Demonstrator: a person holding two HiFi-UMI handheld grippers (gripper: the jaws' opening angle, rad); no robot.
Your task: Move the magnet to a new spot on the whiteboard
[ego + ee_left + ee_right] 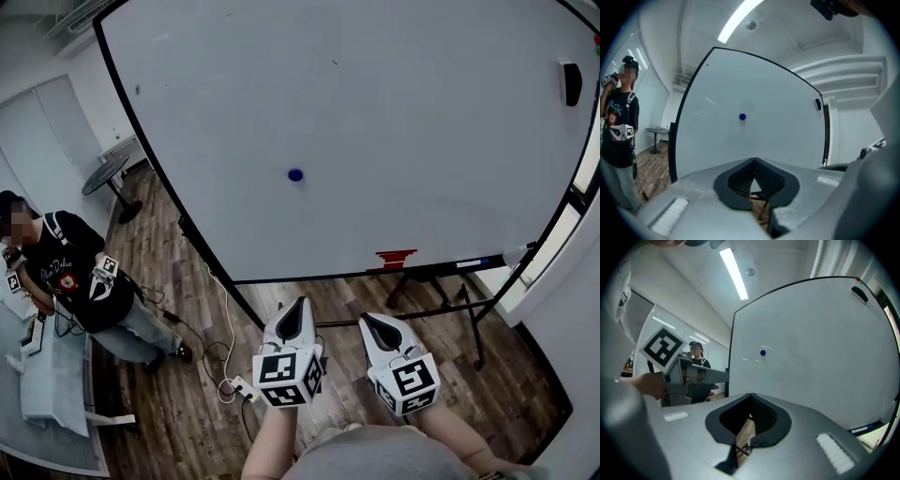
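A small round blue magnet sticks near the middle of the big whiteboard. It also shows ahead in the left gripper view as the magnet and in the right gripper view as the magnet. My left gripper and right gripper hang side by side below the board's bottom edge, well short of the magnet. Both point toward the board. The left gripper has its jaws meeting at the tips with nothing between them. So does the right gripper.
A person holding another gripper stands on the wooden floor at the left. A black eraser sits at the board's upper right. A red object and a marker rest on the tray. Cables trail on the floor; a round table stands behind.
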